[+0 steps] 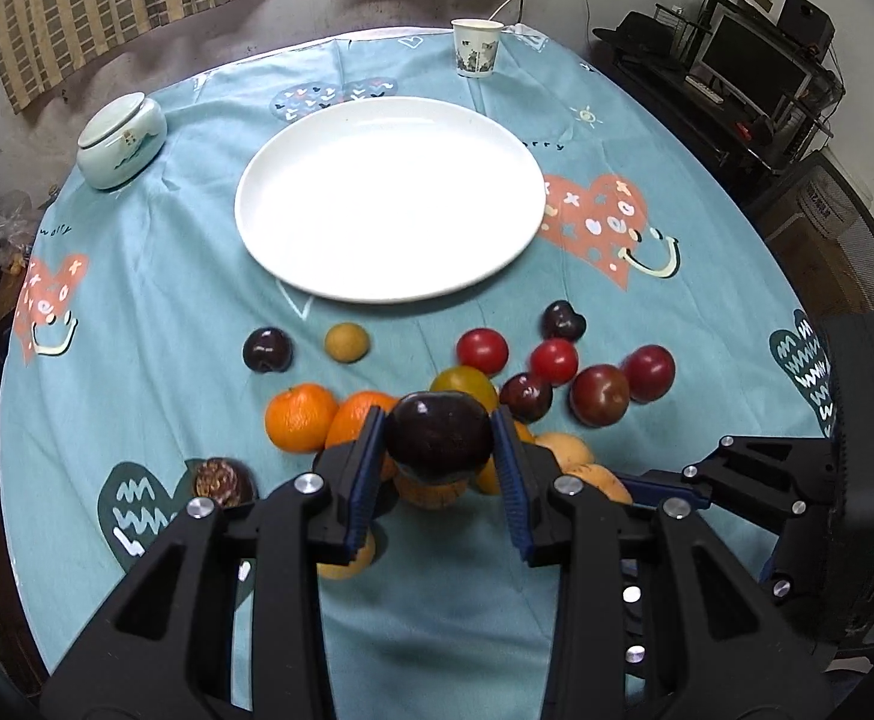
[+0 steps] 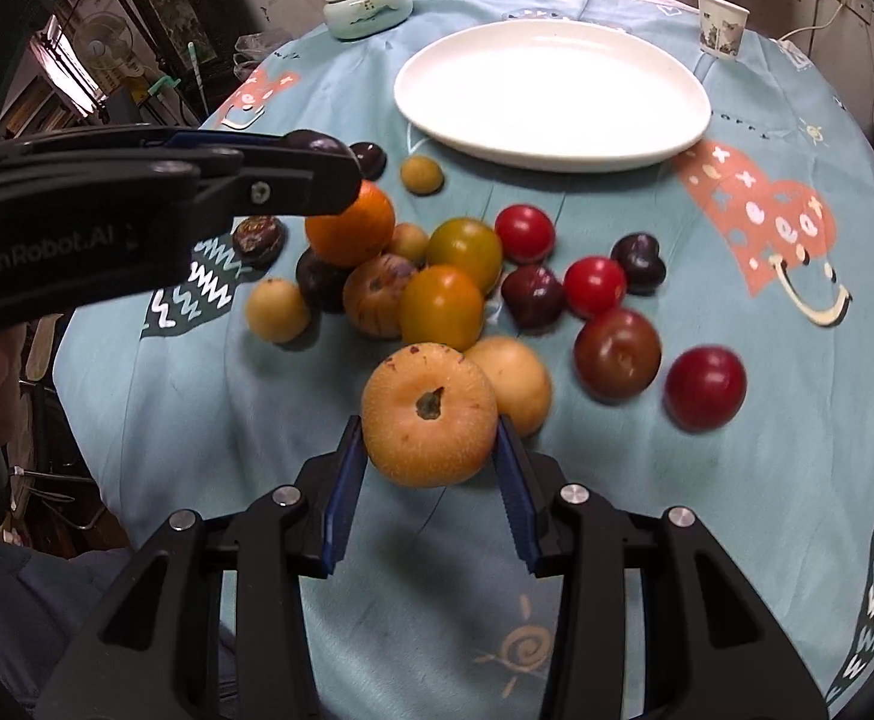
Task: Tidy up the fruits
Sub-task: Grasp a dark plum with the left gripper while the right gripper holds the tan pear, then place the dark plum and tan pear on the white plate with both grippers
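My left gripper (image 1: pixel 439 438) is shut on a dark purple plum (image 1: pixel 440 435) and holds it above the fruit pile. From the right wrist view it (image 2: pixel 341 171) reaches in from the left over an orange (image 2: pixel 350 222). My right gripper (image 2: pixel 431 444) is shut on a tan pear-like fruit (image 2: pixel 429 414) at the near edge of the pile. The white plate (image 1: pixel 257 192) lies bare beyond the fruits and also shows in the right wrist view (image 2: pixel 413 102). Red plums (image 2: pixel 704 387), dark plums (image 2: pixel 617 354) and oranges (image 1: pixel 300 417) lie loose on the blue cloth.
A paper cup (image 1: pixel 476 48) stands at the table's far edge. A lidded ceramic jar (image 1: pixel 122 141) stands far left. A small brown fruit (image 1: pixel 347 342) and a dark plum (image 1: pixel 267 350) lie between pile and plate. A desk with a monitor (image 1: pixel 755 66) stands to the right.
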Available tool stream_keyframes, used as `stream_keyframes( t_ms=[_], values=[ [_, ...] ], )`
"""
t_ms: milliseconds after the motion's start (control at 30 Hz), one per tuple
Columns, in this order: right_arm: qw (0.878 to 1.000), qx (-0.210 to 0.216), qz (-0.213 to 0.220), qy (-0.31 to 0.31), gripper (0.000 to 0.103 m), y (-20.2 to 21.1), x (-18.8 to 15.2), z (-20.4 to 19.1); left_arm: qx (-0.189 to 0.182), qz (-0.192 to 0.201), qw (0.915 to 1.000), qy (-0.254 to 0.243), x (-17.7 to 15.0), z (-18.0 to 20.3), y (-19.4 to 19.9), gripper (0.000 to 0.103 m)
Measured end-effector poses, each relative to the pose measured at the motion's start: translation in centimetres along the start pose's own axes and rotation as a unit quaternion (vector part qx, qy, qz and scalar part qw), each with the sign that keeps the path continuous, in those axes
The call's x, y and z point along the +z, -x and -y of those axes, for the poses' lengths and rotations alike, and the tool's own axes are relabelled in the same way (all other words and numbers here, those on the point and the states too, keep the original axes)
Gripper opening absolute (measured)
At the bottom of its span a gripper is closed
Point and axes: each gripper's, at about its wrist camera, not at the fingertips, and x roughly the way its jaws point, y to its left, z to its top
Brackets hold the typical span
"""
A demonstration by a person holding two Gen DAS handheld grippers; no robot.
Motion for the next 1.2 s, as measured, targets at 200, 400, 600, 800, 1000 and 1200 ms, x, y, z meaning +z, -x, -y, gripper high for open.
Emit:
stream_keyframes(
  t_ms=[200, 400, 600, 800, 1000, 1200],
  values=[
    [1.0, 0.004, 0.001, 0.001, 0.043, -0.2, 0.7, -0.6, 0.001, 0.002, 1.0, -0.001, 0.3, -0.5, -0.5, 0.036],
    [1.0, -0.005, 0.011, 0.001, 0.043, 0.4, 0.8, -1.4, 0.003, 0.011, 0.9999, 0.003, 0.0, -1.0, 0.1, 0.036],
    [0.999, -0.017, 0.027, 0.0, 0.043, 1.8, 0.5, -1.9, 0.006, 0.025, 0.9997, 0.003, -0.4, -1.1, 1.5, 0.036],
    [1.0, -0.019, 0.014, 0.005, 0.043, 1.6, -0.3, -2.5, 0.007, 0.022, 0.9997, 0.0, -1.0, -1.0, 2.0, 0.036],
    [1.0, -0.015, 0.015, 0.008, 0.043, 1.5, 0.0, -2.5, 0.01, 0.023, 0.9997, 0.0, -0.5, -1.1, 2.0, 0.036],
    [0.998, -0.031, 0.037, 0.031, 0.043, 2.2, 3.3, -1.2, 0.015, 0.028, 0.9995, 0.001, 2.8, -1.5, 1.0, 0.036]
  ],
)
